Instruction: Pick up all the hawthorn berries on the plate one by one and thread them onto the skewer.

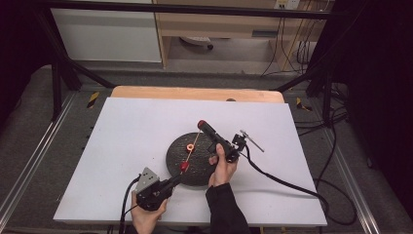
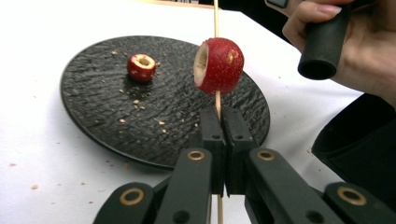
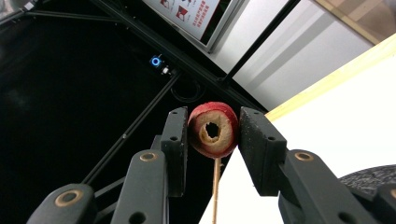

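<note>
Left claw: jaws closed on the near end of a thin wooden skewer; seen from above it sits near the front edge of the desk, left of centre, beside the near rim of the plate.
Skewer axis: runs up and away from the left claw over the plate, slanting toward the right claw. Left claw holds the lower end; the upper end meets the piece held by the right claw.
Threaded fruit: one cored red fruit piece, strawberry-like, is already on the skewer just above the left claw, its hollow turned sideways.
Plate: dark round textured plate, about mid-desk, slightly right of centre, crumbs scattered on it.
Loose piece: a smaller cored red piece lies on the plate, apart from the skewer, nearer the left claw side.
Right claw: jaws partly open, pinching a second cored red piece between them, above the plate's far side; the bore faces the camera.
Key relation: skewer tip sits at the underside of that held piece. I cannot tell whether it has entered the bore.
Judgement: the next move likely depends on keeping bore and skewer axis in line; a tilt could split the fruit.
</note>
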Action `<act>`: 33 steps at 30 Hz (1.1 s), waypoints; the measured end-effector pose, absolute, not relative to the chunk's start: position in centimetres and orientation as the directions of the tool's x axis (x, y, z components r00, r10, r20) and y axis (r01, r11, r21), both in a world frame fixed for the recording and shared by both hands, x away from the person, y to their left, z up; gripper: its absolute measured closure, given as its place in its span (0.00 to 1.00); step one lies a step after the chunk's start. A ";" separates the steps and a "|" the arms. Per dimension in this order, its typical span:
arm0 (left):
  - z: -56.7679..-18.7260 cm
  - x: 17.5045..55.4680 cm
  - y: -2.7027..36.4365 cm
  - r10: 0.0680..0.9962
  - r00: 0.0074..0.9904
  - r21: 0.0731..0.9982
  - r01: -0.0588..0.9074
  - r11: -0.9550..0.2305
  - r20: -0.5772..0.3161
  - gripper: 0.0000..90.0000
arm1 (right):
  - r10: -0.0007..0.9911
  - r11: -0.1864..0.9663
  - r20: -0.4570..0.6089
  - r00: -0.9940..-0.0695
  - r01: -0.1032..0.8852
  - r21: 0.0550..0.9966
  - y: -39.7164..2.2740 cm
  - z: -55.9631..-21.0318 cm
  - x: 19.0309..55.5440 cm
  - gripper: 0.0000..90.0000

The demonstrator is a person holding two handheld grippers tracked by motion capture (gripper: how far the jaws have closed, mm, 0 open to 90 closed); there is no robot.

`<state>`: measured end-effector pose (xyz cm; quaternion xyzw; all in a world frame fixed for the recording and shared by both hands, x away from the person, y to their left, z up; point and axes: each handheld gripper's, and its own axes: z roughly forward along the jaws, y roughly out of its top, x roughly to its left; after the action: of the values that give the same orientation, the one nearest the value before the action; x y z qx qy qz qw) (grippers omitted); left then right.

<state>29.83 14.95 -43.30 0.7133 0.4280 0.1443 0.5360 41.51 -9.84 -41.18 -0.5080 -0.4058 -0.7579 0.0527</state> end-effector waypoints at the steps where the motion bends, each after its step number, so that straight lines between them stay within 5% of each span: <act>1: -43.3 29.9 14.8 0.765 0.591 0.888 0.457 -0.056 -0.255 0.98 | 0.330 -0.667 0.814 -0.479 0.492 0.560 -9.8 -41.2 41.5 0.71; 33: -44.1 30.4 14.1 0.771 0.593 0.904 0.424 -0.054 -0.232 0.98 | 0.258 -0.684 0.847 -0.464 0.531 0.499 -10.0 -40.9 41.3 0.71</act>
<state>30.44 14.07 -44.07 0.7080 0.4218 0.1599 0.5433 41.26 -10.02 -40.94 -0.5097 -0.3871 -0.7631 0.0896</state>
